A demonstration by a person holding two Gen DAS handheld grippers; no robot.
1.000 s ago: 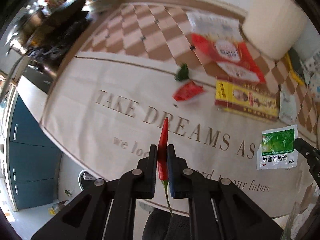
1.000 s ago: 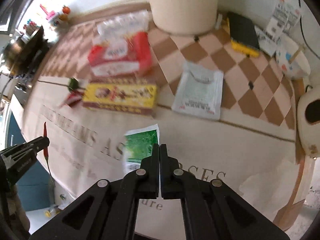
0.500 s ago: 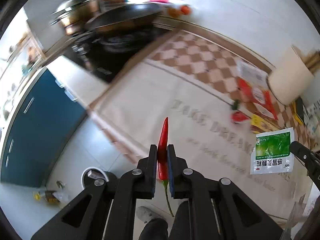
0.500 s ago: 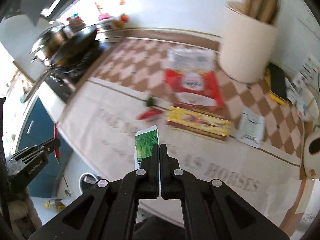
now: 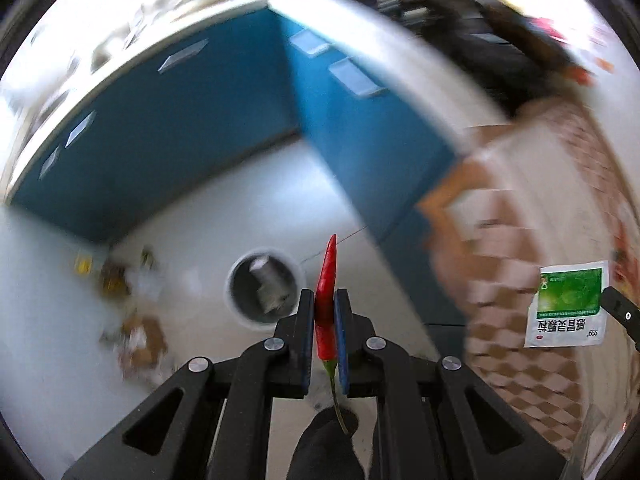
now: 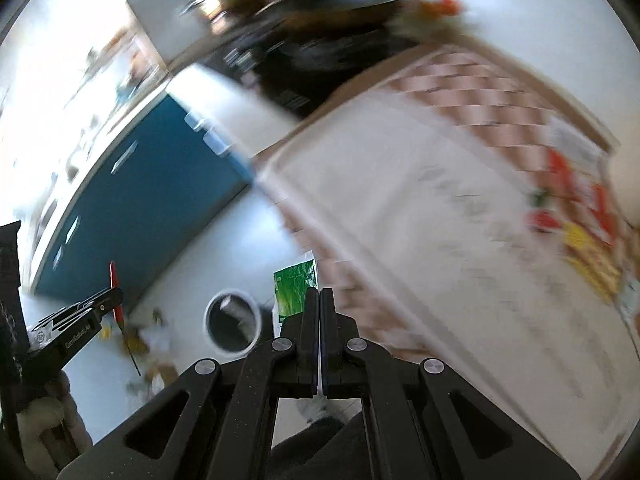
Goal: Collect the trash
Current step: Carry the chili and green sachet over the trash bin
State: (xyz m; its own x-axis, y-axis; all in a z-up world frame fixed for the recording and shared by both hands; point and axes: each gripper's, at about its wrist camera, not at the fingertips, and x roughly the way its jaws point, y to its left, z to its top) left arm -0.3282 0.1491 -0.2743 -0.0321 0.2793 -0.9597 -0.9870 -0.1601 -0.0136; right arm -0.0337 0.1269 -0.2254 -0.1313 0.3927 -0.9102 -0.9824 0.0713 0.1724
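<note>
Both views have swung off the surface [image 6: 440, 208] to the floor and trash bin [image 5: 264, 286]. My left hand-held gripper [image 5: 325, 312] still pinches the red chili [image 5: 327, 280], my right hand-held gripper [image 6: 320, 312] the green packet [image 6: 294, 288].

Black angular left tool [image 5: 324, 312], silver screws, blue-edged pads [image 5: 341, 344]

Kitchen; blue cabinets [image 5: 168, 128]; stove [image 6: 320, 60]
</note>
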